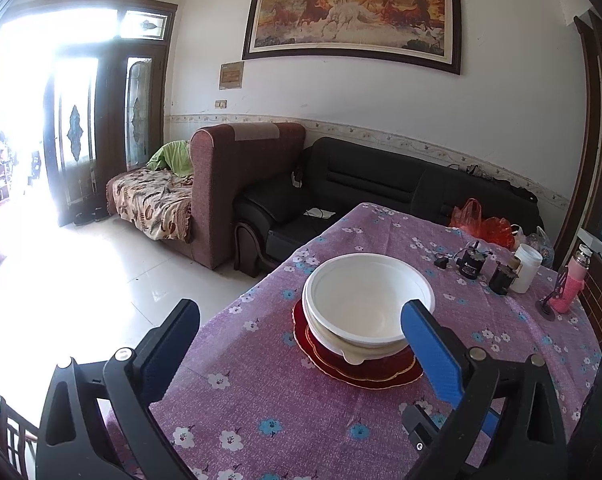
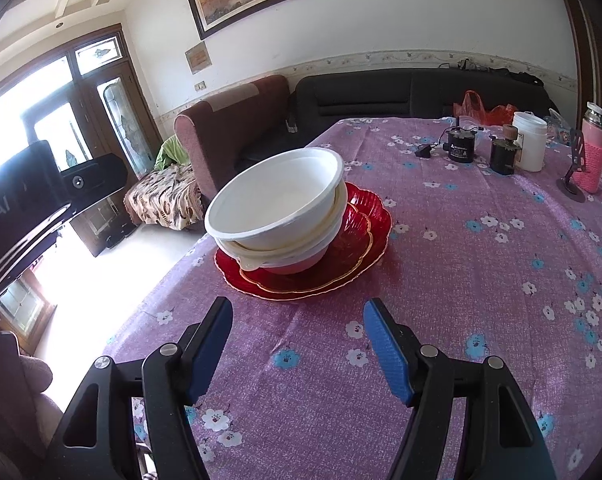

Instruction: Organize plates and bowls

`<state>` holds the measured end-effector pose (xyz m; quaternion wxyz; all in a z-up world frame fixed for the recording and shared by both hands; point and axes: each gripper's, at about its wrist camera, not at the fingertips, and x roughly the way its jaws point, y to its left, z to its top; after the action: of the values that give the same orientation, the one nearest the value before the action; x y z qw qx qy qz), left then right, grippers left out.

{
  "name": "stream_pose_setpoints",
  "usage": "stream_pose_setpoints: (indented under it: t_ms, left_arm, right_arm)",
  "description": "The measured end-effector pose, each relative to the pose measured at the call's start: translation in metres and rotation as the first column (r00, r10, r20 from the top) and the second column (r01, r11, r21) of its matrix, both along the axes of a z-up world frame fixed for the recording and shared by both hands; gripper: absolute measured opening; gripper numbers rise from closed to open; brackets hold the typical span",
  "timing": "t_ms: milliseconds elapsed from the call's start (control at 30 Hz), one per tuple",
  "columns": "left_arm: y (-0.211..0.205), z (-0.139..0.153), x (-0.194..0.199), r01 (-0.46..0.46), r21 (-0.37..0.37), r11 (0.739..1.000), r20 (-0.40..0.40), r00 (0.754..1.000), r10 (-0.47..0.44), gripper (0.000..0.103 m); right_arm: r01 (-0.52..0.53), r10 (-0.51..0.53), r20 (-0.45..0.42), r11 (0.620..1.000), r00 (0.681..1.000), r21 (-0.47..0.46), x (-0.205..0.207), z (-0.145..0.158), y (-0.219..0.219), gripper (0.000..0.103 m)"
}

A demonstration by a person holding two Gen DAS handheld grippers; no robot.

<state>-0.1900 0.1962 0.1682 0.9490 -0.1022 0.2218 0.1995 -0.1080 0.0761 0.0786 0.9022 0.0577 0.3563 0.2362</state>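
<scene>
A white bowl [image 1: 365, 300] sits nested in another cream bowl [image 1: 357, 354], both stacked on red plates with gold rims [image 1: 341, 372] on the purple flowered tablecloth. The same stack shows in the right wrist view: white bowl [image 2: 277, 200], cream bowl [image 2: 285, 254], red plates [image 2: 365, 236]. My left gripper [image 1: 301, 320] is open and empty, its right finger in front of the bowl's near right rim. My right gripper [image 2: 297, 320] is open and empty, a little short of the plates.
At the table's far right stand two small black devices [image 2: 461, 146], a white jar [image 2: 529, 142], a pink bottle [image 2: 591, 152] and red plastic bags [image 2: 485, 110]. The table's left edge [image 2: 173, 272] drops to the floor. Sofas stand behind.
</scene>
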Motion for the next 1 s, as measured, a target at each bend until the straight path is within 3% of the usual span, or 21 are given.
stream_pose_setpoints:
  t_ms: [167, 300, 400, 467, 567, 833, 1000]
  left_arm:
    - [-0.001, 0.019, -0.024, 0.003, 0.024, 1.0, 0.043, 0.999, -0.004, 0.101]
    - [0.0, 0.047, -0.055, -0.023, 0.047, 0.999, 0.114, 0.993, 0.017, 0.101]
    - [0.0, 0.067, -0.073, -0.051, 0.056, 0.997, 0.183, 0.982, 0.04, 0.103]
    - [-0.003, 0.07, -0.077, -0.068, 0.067, 0.995, 0.215, 0.975, 0.052, 0.103]
    - [-0.011, 0.063, -0.065, -0.061, 0.096, 0.994, 0.182, 0.982, 0.043, 0.103]
    - [-0.025, 0.046, -0.023, -0.016, 0.08, 0.997, 0.096, 0.995, 0.008, 0.103]
    - [-0.037, 0.05, -0.018, -0.036, 0.104, 0.994, 0.133, 0.991, 0.022, 0.103]
  right_arm:
    - [0.0, -0.001, 0.025, 1.0, 1.0, 0.029, -0.015, 0.014, 0.001, 0.073]
    - [-0.022, 0.016, 0.067, 0.995, 0.998, 0.095, -0.027, 0.041, 0.002, 0.073]
    - [-0.03, 0.014, 0.1, 0.988, 0.995, 0.154, -0.033, 0.064, -0.002, 0.087]
    - [-0.027, 0.008, 0.109, 0.985, 0.994, 0.172, -0.036, 0.071, -0.005, 0.089]
    - [-0.027, 0.009, 0.11, 0.987, 0.994, 0.161, -0.035, 0.068, -0.007, 0.089]
    - [0.003, -0.015, 0.071, 0.986, 0.997, 0.167, -0.014, 0.04, -0.023, 0.089]
    - [-0.012, 0.008, 0.022, 0.984, 1.0, 0.178, 0.006, 0.023, -0.027, 0.089]
